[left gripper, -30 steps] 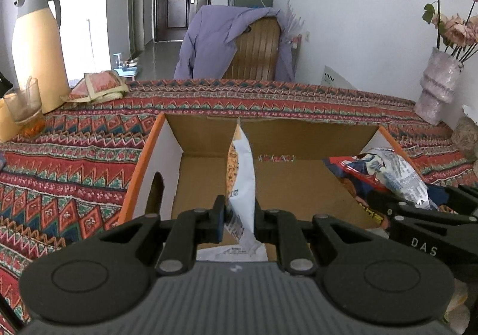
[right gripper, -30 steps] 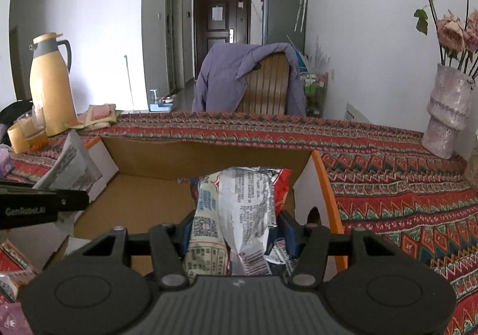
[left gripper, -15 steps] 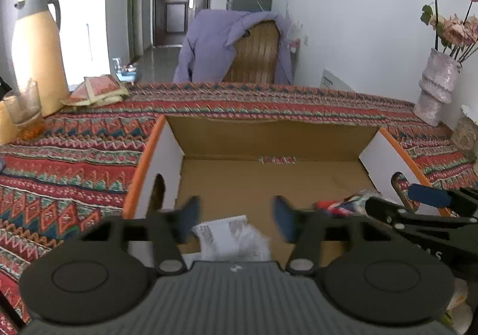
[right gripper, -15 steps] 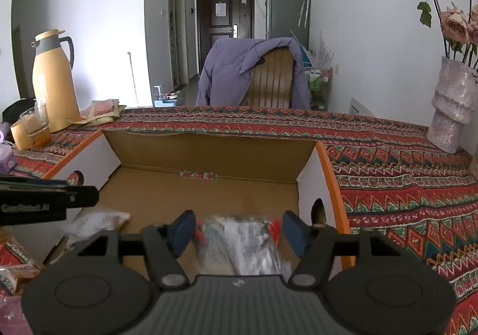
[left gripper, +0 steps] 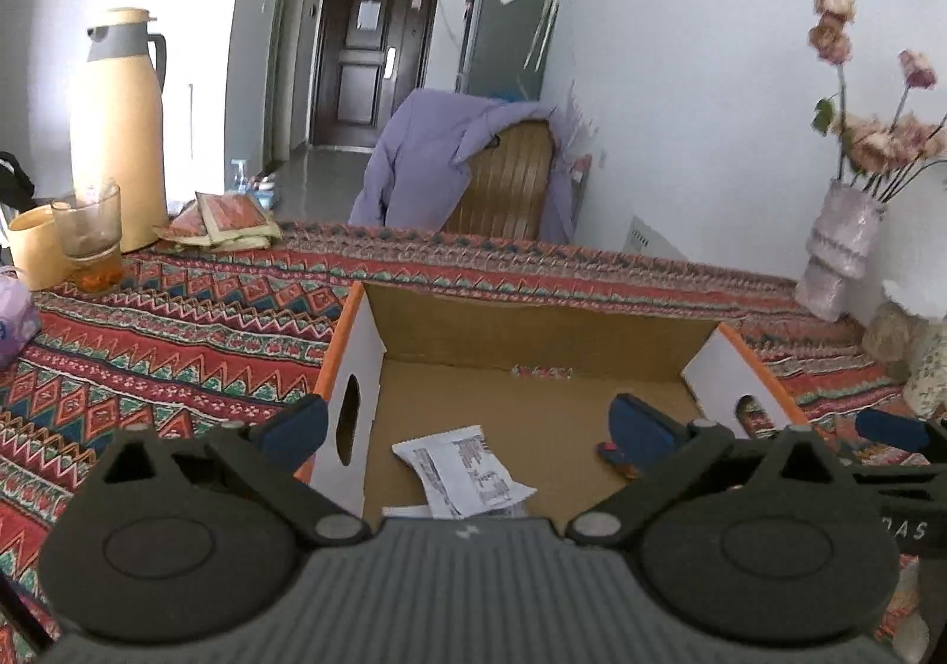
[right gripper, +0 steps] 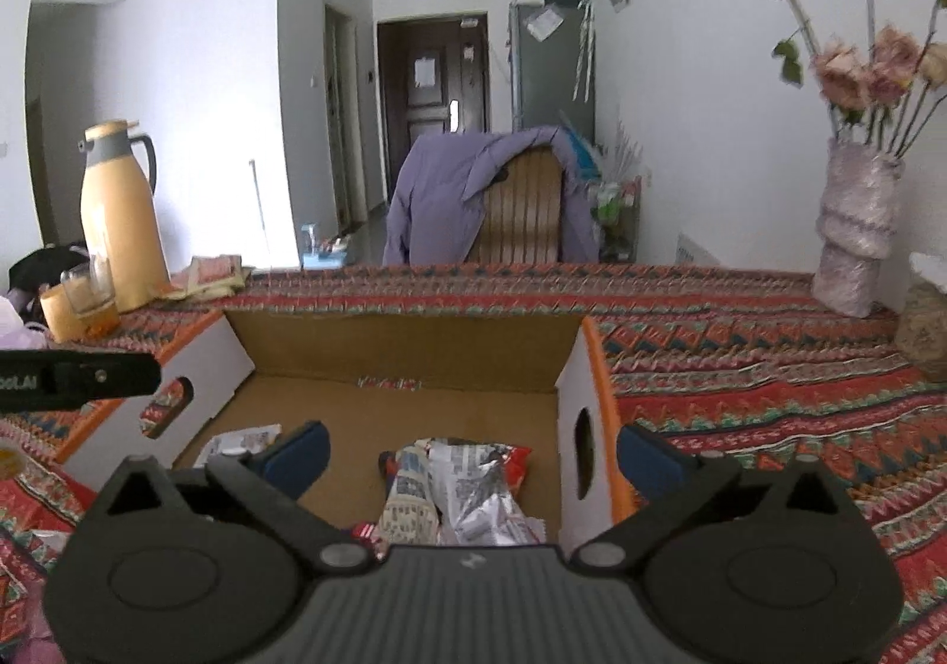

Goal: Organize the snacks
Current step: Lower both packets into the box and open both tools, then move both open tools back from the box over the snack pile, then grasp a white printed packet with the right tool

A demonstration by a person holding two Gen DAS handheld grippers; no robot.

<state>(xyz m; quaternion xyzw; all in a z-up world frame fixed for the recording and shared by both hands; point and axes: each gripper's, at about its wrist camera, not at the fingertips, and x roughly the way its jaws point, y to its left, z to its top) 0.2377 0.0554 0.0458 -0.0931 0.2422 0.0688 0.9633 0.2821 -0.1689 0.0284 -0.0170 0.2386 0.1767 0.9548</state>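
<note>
An open cardboard box (left gripper: 532, 321) with orange edges stands on the patterned tablecloth. A white snack packet (left gripper: 467, 471) lies flat on its floor at the near left. My left gripper (left gripper: 467, 427) hovers just above and behind it, jaws opening wide, nothing pressed between the pads. In the right wrist view the same box (right gripper: 402, 350) holds a red and silver snack packet (right gripper: 461, 492) at the near right. My right gripper (right gripper: 472, 457) is over it, jaws opening too, pads clear of the packet. The white packet (right gripper: 242, 439) shows at the left.
A tan thermos (left gripper: 118, 131), a glass (left gripper: 89, 238) and a cup stand at the far left, with flat sachets (left gripper: 219, 220) beside them. A vase of flowers (left gripper: 840, 250) is at the far right. A chair with a purple jacket (left gripper: 461, 161) is behind the table.
Both grippers let go of their packets, which dropped flat onto the box floor. Both jaws spread wide and both grippers pulled back and up from the box.
</note>
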